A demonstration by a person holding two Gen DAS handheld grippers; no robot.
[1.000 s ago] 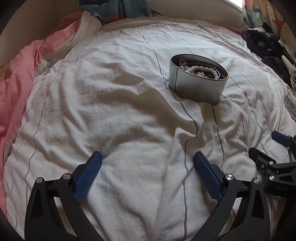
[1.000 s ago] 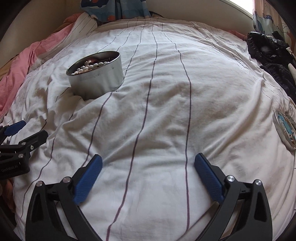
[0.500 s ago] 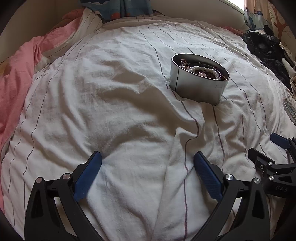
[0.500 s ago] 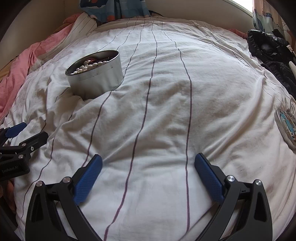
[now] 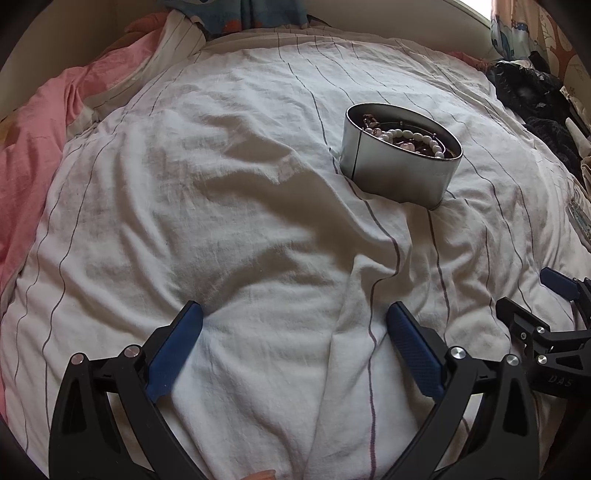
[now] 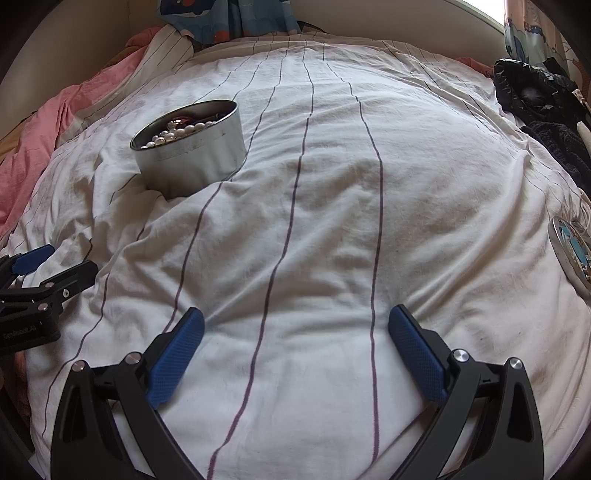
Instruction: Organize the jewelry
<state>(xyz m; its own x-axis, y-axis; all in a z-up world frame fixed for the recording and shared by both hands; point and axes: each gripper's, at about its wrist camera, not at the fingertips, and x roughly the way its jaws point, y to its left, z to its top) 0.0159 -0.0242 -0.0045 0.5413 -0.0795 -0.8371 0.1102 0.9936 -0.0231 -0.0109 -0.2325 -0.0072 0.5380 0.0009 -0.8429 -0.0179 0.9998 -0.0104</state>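
A round silver tin (image 5: pixel 397 173) stands open on the white striped bedsheet (image 5: pixel 258 221), holding a pearl bracelet (image 5: pixel 413 138) and other jewelry. In the right wrist view the tin (image 6: pixel 192 162) sits far left, with pearls (image 6: pixel 177 133) showing inside. The tin's round lid (image 6: pixel 572 254), with a blue picture, lies on the sheet at the right edge. My left gripper (image 5: pixel 293 323) is open and empty, low over the sheet, well short of the tin. My right gripper (image 6: pixel 295 326) is open and empty, to the right of the tin.
A pink blanket (image 5: pixel 33 140) lies bunched on the left. Dark clothes (image 6: pixel 535 99) are heaped at the far right. A patterned cloth (image 6: pixel 229 18) hangs at the head of the bed. The sheet is wrinkled and soft.
Both grippers have drifted slightly; the tin sits a little further right in the left wrist view and a little lower in the right wrist view. Both stay open.
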